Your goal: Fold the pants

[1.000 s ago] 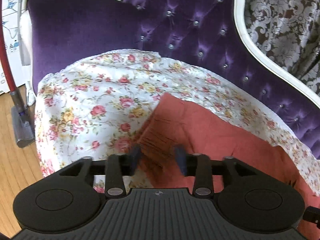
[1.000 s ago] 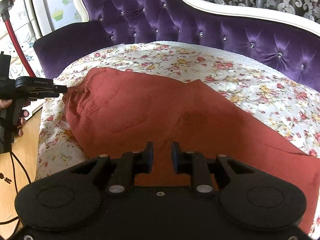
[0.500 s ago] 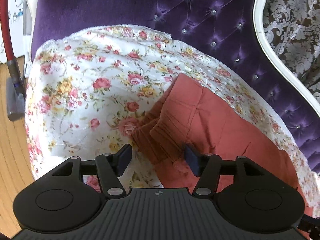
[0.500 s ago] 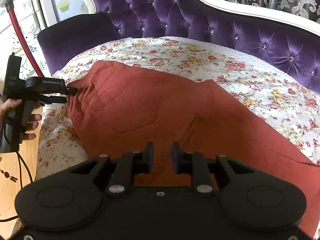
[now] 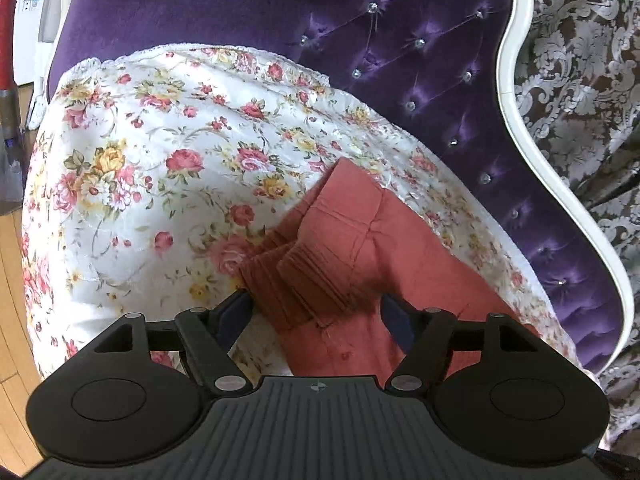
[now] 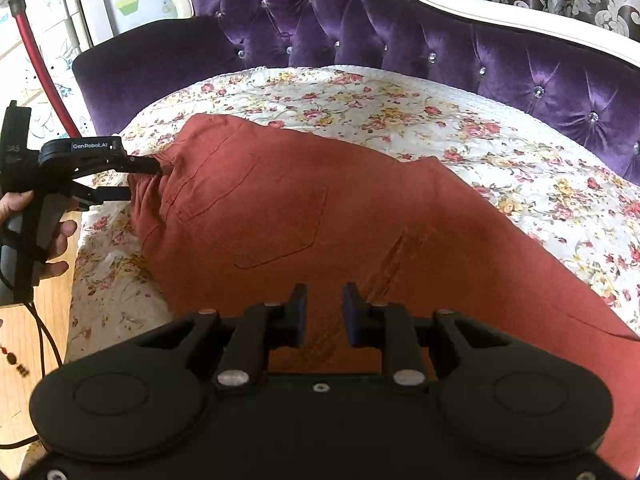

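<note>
One pair of rust-red pants point(image 6: 320, 216) lies on the floral cover point(image 6: 440, 120) of a purple sofa point(image 6: 360, 20).

Only our right view shows the left gripper point(image 6: 138, 180) at centre left, jaws spread around the bunched waistband point(image 5: 304, 280). Our right gripper point(image 6: 323, 312) sits at bottom centre, jaws slightly apart and holding nothing.

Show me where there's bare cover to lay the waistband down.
Free: the floral cover left of the pants, out to the purple armrest, and a strip behind them along the tufted backrest. Crowded: the front edge, under both tools.
</note>
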The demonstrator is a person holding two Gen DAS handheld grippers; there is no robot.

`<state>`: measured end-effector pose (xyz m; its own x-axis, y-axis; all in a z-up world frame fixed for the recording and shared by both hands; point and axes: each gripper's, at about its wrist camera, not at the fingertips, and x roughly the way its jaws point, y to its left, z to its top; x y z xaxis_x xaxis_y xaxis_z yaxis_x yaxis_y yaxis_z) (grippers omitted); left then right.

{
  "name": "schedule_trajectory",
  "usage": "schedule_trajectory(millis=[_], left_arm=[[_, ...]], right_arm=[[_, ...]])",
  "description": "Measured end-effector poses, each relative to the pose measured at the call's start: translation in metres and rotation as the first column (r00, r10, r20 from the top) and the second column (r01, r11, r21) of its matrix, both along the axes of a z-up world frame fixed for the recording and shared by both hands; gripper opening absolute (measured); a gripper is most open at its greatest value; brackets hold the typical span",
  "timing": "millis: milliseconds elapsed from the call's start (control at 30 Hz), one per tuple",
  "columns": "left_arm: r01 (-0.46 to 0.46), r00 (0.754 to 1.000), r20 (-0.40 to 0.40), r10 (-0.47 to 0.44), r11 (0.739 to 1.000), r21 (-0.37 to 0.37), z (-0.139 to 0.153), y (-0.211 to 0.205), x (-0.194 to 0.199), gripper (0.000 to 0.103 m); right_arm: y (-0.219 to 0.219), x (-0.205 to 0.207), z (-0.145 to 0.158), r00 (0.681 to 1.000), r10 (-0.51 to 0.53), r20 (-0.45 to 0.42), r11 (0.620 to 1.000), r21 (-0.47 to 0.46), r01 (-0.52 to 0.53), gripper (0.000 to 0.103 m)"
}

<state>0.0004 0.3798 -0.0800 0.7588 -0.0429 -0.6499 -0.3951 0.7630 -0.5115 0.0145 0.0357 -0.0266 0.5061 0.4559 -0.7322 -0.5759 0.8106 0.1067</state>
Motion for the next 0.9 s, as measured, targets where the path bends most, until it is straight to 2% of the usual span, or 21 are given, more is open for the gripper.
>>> schedule_trajectory(millis=[67,267,433,533,600,700,767,800,833,900], left_arm=[[0.007,1.000,-0.015,-0.007,1.000,0.012,-0.001,-0.002,0.005,0.069],[0.018,0.999,-0.036,-0.014,0.993,0.114,0.001,-0.011,0.023,0.070],[-0.001,0.997,-0.070,0.015,0.980,0.199,0.005,-0.019,0.040,0.069],[-0.019,0.996,-0.078,0.037,0.977,0.214,0.008,-0.019,0.041,0.054],[-0.015,0.997,-0.066,0.029,0.979,0.202,0.010,-0.014,0.035,0.036],[0.002,0.999,-0.051,0.008,0.981,0.195,0.016,-0.008,0.027,0.031],[0.026,0.999,-0.048,-0.016,0.974,0.223,0.020,-0.010,0.025,0.030],[0.038,0.999,-0.045,-0.028,0.969,0.246,0.023,-0.013,0.024,0.030],[0.052,0.998,-0.043,-0.042,0.962,0.269,0.025,-0.016,0.024,0.030],[0.067,0.997,-0.043,-0.056,0.952,0.297,0.029,-0.019,0.025,0.030]], right_arm=[[0.002,0.000,-0.001,1.000,0.005,-0.003,1.000,0.000,-0.005,0.032],[0.006,0.000,-0.003,1.000,0.010,-0.002,1.000,0.010,-0.010,0.032],[0.003,0.007,-0.004,1.000,-0.008,-0.009,0.999,0.034,0.008,0.032],[0.000,0.015,-0.004,0.999,-0.034,-0.014,0.998,0.051,0.034,0.032],[-0.002,0.021,-0.005,0.998,-0.057,-0.017,0.996,0.061,0.058,0.032],[-0.005,0.036,-0.004,0.995,-0.100,-0.012,0.992,0.074,0.100,0.032],[-0.007,0.050,-0.004,0.991,-0.130,-0.007,0.989,0.075,0.131,0.030],[-0.007,0.059,-0.005,0.989,-0.147,-0.002,0.986,0.073,0.147,0.028],[-0.005,0.069,-0.006,0.987,-0.158,0.001,0.985,0.067,0.158,0.020],[-0.002,0.088,-0.010,0.985,-0.171,0.008,0.984,0.051,0.170,0.017]])
